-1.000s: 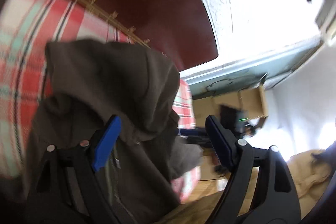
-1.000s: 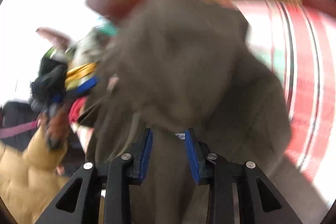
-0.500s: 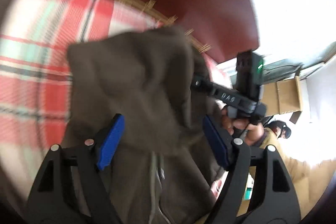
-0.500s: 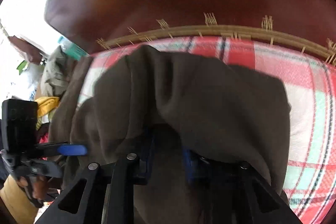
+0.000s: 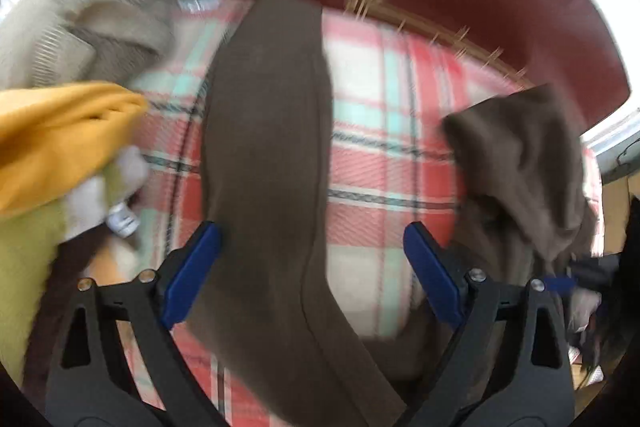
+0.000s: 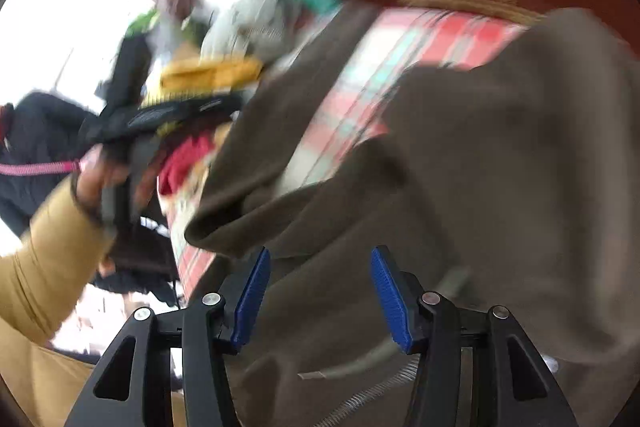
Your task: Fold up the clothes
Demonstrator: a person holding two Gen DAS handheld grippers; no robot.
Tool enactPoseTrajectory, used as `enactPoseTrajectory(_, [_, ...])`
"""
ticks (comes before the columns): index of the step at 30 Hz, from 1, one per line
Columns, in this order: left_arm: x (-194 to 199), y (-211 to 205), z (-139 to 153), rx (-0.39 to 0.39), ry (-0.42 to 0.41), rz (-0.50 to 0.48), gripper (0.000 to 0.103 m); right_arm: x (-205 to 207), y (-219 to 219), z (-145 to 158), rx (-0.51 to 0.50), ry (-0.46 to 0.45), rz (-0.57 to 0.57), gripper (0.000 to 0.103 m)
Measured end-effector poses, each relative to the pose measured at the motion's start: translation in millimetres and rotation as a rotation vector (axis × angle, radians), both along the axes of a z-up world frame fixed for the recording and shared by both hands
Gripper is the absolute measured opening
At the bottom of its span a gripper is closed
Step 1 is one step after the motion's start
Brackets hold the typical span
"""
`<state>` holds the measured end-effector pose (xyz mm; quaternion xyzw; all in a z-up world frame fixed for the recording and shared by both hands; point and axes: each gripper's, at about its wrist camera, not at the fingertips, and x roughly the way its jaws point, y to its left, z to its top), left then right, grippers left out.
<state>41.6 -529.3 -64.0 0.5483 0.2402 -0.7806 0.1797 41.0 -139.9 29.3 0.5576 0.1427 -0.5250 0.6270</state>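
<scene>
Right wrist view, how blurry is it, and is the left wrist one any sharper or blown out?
Right wrist view: heavy motion blur smears the brown hoodie and clothes pile; the window area upper left is overexposed white. Left wrist view: sharper on the brown sleeve and plaid blanket, blurred at the left edge, fisheye-curved throughout.

No lettering, label, brand or number can be read in either wrist view; motion blur smears the clothing and the surroundings throughout both frames.
</scene>
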Motion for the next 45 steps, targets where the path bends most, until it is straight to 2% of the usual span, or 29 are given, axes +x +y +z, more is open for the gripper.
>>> enactPoseTrajectory(1, [-3, -4, -7, 0.0, -0.016, 0.018, 0.09, 9, -11, -6, 0.005, -0.026, 0.015, 0.054])
enactPoseTrajectory(3, [-8, -6, -17, -0.003, -0.047, -0.004, 0.075, 26, -30, -19, 0.018, -0.077, 0.036, 0.054])
enactPoseTrajectory(4, [-9, -6, -20, -0.004, -0.07, -0.012, 0.048, 32, -34, -24, 0.029, -0.091, 0.041, 0.054])
enactPoseTrajectory(5, [-11, -7, -24, -0.004, -0.102, -0.015, 0.037, 37, -37, -27, 0.042, -0.101, 0.05, 0.055])
enactPoseTrajectory(6, [-10, -10, -23, 0.003, -0.1, -0.007, 0.033, 43, -40, -31, 0.055, -0.111, 0.058, 0.055])
enactPoseTrajectory(7, [-8, -14, -19, 0.032, -0.08, 0.013, 0.018, 48, -43, -34, 0.068, -0.12, 0.066, 0.055])
enactPoseTrajectory(8, [-2, -24, -10, 0.096, -0.031, 0.057, 0.011, 52, -46, -37, 0.072, -0.128, 0.077, 0.055])
enactPoseTrajectory(11, [9, -43, 21, 0.174, 0.096, 0.134, 0.011, 55, -56, -48, 0.077, -0.15, 0.077, 0.055])
enactPoseTrajectory(15, [21, -54, 70, 0.24, 0.259, 0.173, 0.011, 35, -84, -53, 0.055, -0.14, -0.012, 0.048])
enactPoseTrajectory(19, [39, -56, 112, 0.271, 0.414, 0.203, 0.011, 11, -120, -54, 0.009, -0.132, -0.111, 0.047])
enactPoseTrajectory(22, [63, -57, 132, 0.27, 0.485, 0.19, 0.012, -8, -139, -63, 0.021, -0.144, -0.181, 0.047])
enactPoseTrajectory(25, [77, -53, 128, 0.288, 0.501, 0.189, 0.019, -14, -143, -61, 0.025, -0.155, -0.186, 0.045])
enactPoseTrajectory(27, [83, -50, 119, 0.29, 0.492, 0.182, 0.021, -9, -145, -46, -0.01, -0.173, -0.156, 0.046])
enactPoseTrajectory(29, [89, -46, 107, 0.324, 0.495, 0.188, 0.027, -5, -146, -32, -0.045, -0.19, -0.126, 0.047])
enactPoseTrajectory(31, [92, -42, 96, 0.337, 0.491, 0.198, 0.027, -1, -148, -17, -0.079, -0.207, -0.096, 0.05])
enactPoseTrajectory(34, [98, -34, 86, 0.376, 0.507, 0.209, 0.027, 6, -150, 5, -0.132, -0.233, -0.051, 0.065])
enactPoseTrajectory(35, [100, -29, 86, 0.382, 0.515, 0.206, 0.027, 8, -151, 13, -0.149, -0.242, -0.036, 0.073])
enactPoseTrajectory(37, [103, -19, 86, 0.382, 0.531, 0.196, 0.029, 12, -153, 28, -0.184, -0.259, -0.005, 0.078])
enactPoseTrajectory(38, [103, -13, 86, 0.385, 0.533, 0.185, 0.038, 14, -153, 35, -0.202, -0.267, 0.01, 0.078])
enactPoseTrajectory(39, [104, -7, 86, 0.387, 0.534, 0.174, 0.044, 16, -154, 42, -0.219, -0.276, 0.025, 0.08])
enactPoseTrajectory(40, [107, -2, 84, 0.386, 0.528, 0.172, 0.048, 18, -165, 40, -0.209, -0.275, 0.02, 0.08])
enactPoseTrajectory(43, [118, 13, 78, 0.381, 0.505, 0.175, 0.048, 14, -209, 10, -0.094, -0.271, -0.062, 0.08])
enactPoseTrajectory(45, [129, 23, 71, 0.387, 0.49, 0.184, 0.049, 3, -217, -9, -0.04, -0.279, -0.126, 0.08])
